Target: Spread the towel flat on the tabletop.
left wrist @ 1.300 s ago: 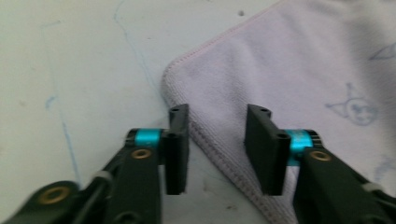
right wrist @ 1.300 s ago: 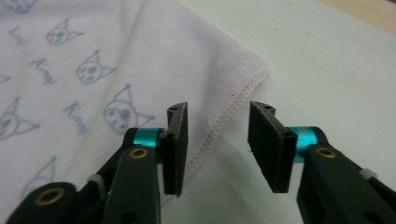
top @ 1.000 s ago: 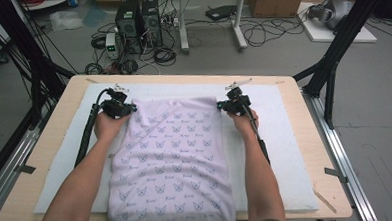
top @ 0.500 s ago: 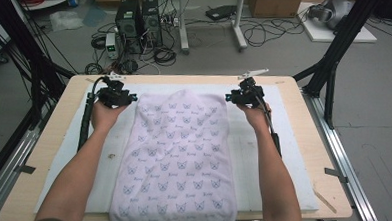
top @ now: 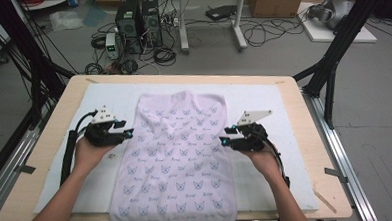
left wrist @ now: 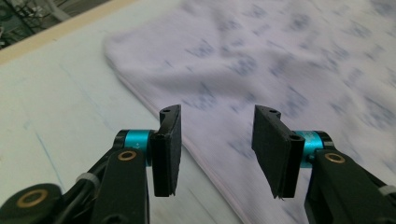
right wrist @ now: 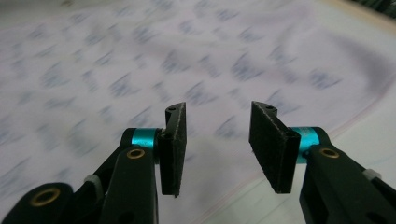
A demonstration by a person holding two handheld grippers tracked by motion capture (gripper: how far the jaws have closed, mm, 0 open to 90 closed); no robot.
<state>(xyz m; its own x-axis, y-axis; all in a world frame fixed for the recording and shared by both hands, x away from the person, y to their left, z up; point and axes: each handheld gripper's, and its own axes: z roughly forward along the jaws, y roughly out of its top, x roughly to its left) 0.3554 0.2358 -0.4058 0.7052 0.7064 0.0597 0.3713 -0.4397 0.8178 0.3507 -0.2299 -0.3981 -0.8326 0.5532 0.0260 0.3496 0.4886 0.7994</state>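
Observation:
A lilac cloth (top: 178, 151) printed with small cat faces lies spread flat on the white mat (top: 279, 107), its near end hanging over the table's front edge. My left gripper (top: 127, 134) hovers at the cloth's left edge, about halfway along it. Its jaws have just been opening and stand open, with nothing between them, above the hem (left wrist: 205, 165). My right gripper (top: 224, 141) is at the cloth's right edge, pointing inward. Its jaws have also just been opening and are empty over the printed cloth (right wrist: 140, 70).
The mat covers a wooden table (top: 52, 132). Black frame struts (top: 332, 59) stand at both sides. On the floor beyond the far edge are computer towers (top: 137, 18), cables and boxes. Bare mat lies left and right of the cloth.
Both hands drew back from the cloth's far corners to its mid sides. The jaws, shut at those corners before, now stand open, and the cloth lies spread out further.

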